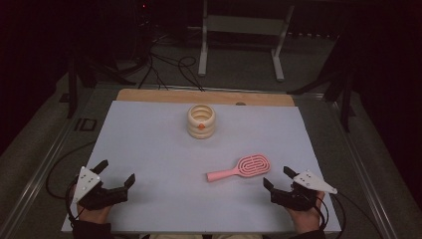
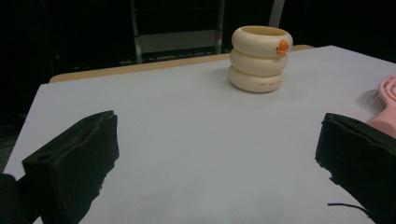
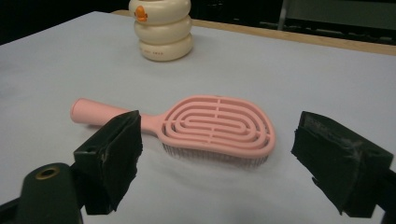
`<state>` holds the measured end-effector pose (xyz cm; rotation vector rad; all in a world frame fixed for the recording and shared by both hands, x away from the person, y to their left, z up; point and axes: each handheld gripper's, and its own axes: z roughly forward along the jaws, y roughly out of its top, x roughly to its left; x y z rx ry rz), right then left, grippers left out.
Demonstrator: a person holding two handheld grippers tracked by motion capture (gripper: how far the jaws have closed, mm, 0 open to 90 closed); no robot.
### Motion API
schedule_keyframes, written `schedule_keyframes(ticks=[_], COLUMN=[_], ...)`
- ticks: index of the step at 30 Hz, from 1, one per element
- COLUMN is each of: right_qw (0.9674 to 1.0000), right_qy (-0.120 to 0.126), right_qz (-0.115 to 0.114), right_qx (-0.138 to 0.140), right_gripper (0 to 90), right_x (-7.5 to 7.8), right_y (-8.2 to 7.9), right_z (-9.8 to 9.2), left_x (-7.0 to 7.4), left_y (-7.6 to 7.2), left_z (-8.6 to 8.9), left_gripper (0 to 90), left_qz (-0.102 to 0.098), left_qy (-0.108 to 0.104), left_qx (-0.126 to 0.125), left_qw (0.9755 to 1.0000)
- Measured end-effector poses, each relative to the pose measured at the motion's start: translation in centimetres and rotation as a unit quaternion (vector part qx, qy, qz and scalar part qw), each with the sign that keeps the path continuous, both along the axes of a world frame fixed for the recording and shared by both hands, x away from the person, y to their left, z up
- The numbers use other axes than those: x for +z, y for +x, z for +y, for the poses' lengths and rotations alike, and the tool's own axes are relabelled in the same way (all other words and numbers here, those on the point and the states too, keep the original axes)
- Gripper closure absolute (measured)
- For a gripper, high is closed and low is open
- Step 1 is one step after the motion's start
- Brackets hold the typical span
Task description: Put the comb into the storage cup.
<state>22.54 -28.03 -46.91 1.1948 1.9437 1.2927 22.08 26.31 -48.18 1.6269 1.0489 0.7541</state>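
Note:
A pink hairbrush [image 1: 242, 168] lies flat on the white table cover [image 1: 149, 149], bristles down, handle pointing left. In the right gripper view the pink hairbrush [image 3: 210, 126] lies just beyond the wide-apart jaws. My right gripper [image 1: 279, 178] rests open near the front right, just right of the brush head and apart from it. A cream ribbed cup [image 1: 201, 121] with an orange duck mark stands upright at the back centre; the left gripper view shows this cream cup [image 2: 260, 58] far ahead. My left gripper [image 1: 115, 172] sits open at the front left, with nothing between its jaws.
A wooden strip [image 1: 149, 94] runs along the table's far edge. Behind it stand a white metal frame [image 1: 244, 35] and loose black cables [image 1: 169, 67] on the floor. Grey borders flank the cover on both sides.

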Motion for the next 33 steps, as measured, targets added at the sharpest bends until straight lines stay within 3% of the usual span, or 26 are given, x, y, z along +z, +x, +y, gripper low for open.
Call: schedule_keyframes(ticks=[5, 9, 13, 19, 22, 28, 33], right_qw=[0.9999, 0.9996, 0.9994, 0.9989, 0.9983, 0.9956, 0.994], right_qy=[-0.01, -0.026, -0.032, -0.041, -0.053, -0.082, -0.088], right_qz=[-0.003, -0.002, 0.01, 0.023, 0.025, 0.047, 0.064], right_qx=[-0.002, -0.008, 0.0, 0.001, -0.002, -0.005, -0.014], right_gripper=[21.2, 35.3, 55.2, 73.9, 87.5, 90.0, 90.0], right_x=[0.0, 0.1, -0.1, -0.3, -0.4, -0.7, -1.0], right_y=[0.1, 0.2, 0.3, 0.4, 0.5, 0.9, 1.5], right_z=[0.6, 1.2, 1.3, 1.3, 1.4, 1.9, 2.1], left_x=[0.0, 0.0, 0.0, -0.1, -0.1, -0.1, -0.1], left_y=[0.0, 0.0, 0.0, 0.0, 0.0, 0.0, 0.0], left_z=[-0.1, -0.1, -0.1, -0.2, -0.2, -0.3, -0.3], left_gripper=[0.2, 0.2, 0.2, 0.3, 0.3, 0.3, 0.3], left_qz=[0.0, 0.001, 0.001, 0.001, 0.001, 0.002, 0.002], left_qy=[0.001, 0.0, -0.001, 0.0, 0.0, 0.002, 0.001], left_qx=[-0.001, -0.001, 0.0, -0.002, -0.002, -0.003, -0.003], left_qw=[1.0, 1.0, 1.0, 1.0, 1.0, 1.0, 1.0])
